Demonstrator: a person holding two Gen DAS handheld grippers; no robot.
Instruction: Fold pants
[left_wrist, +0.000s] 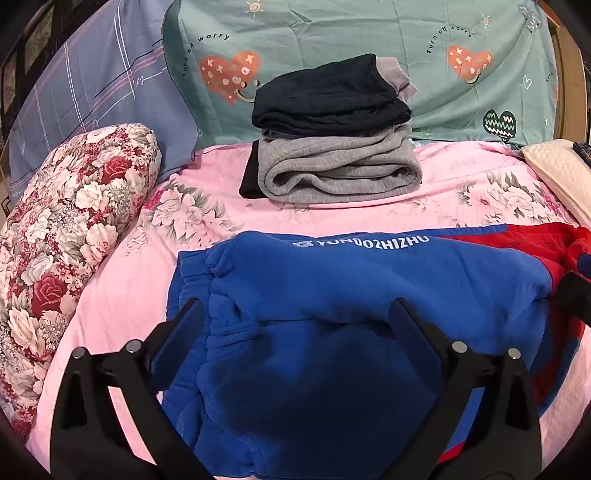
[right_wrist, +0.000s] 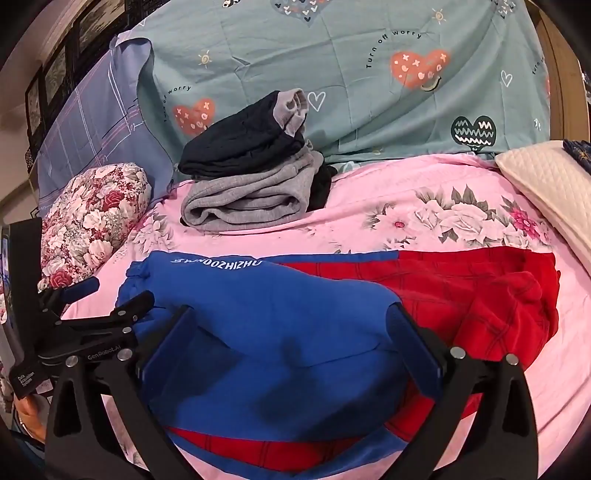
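Blue pants with red check panels (left_wrist: 332, 295) lie partly folded across the pink floral bedsheet (left_wrist: 122, 295), with white lettering along the far blue edge. My left gripper (left_wrist: 295, 321) hovers open over the blue end by the elastic cuffs, and the cloth lies under and between its wide-apart fingers without being pinched. My right gripper (right_wrist: 291, 332) is open too, above the blue fold of the pants (right_wrist: 277, 314), with the red half to its right. The left gripper (right_wrist: 118, 291) also shows at the left of the right wrist view, by the blue edge.
A stack of folded grey and black clothes (left_wrist: 332, 155) sits behind the pants, against a teal quilt (left_wrist: 369, 37). A floral bolster (left_wrist: 74, 221) lies on the left. A cream pillow (left_wrist: 561, 173) is at the right edge. A blue plaid pillow (left_wrist: 92, 92) stands at the back left.
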